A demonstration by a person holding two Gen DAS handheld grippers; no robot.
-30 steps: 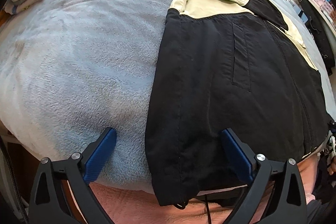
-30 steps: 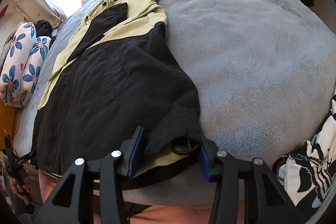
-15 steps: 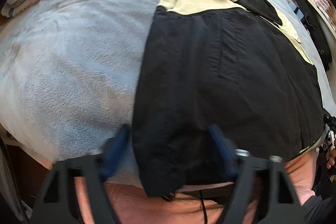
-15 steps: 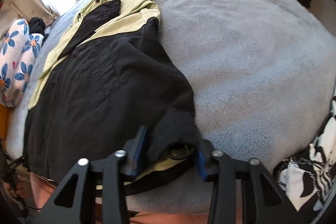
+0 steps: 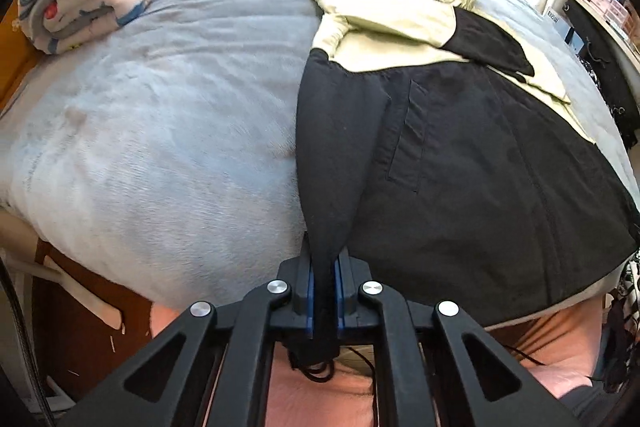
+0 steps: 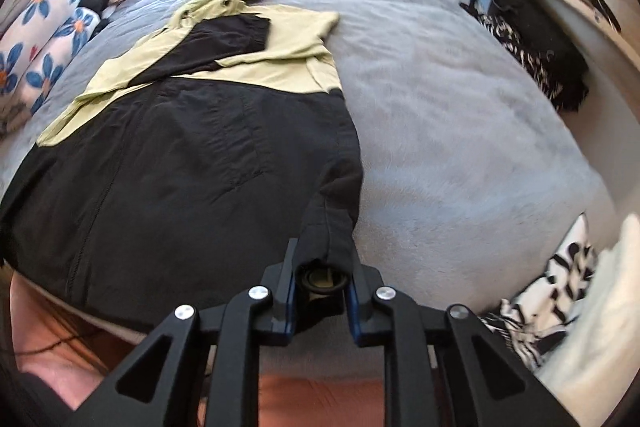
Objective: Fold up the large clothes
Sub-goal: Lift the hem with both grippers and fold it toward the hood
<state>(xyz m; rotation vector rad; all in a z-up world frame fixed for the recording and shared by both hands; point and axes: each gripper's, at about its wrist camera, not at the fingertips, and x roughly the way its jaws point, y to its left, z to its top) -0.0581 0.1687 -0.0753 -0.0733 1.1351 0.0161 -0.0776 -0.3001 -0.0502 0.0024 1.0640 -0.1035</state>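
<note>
1. The jacket (image 5: 460,155) lies flat on the bed (image 5: 160,107), mid-frame.
2. Left tongs (image 5: 323,291) pinch its hem corner; right tongs (image 6: 320,287) clamp the other, narrowly.
3. Lift both corners evenly toward the collar at upper frame.

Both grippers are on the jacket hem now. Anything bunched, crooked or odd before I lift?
Only one thing: the right gripper has the drawcord toggle caught between its fingers, with bunched jacket hem. The left gripper pinches flat fabric.
</note>
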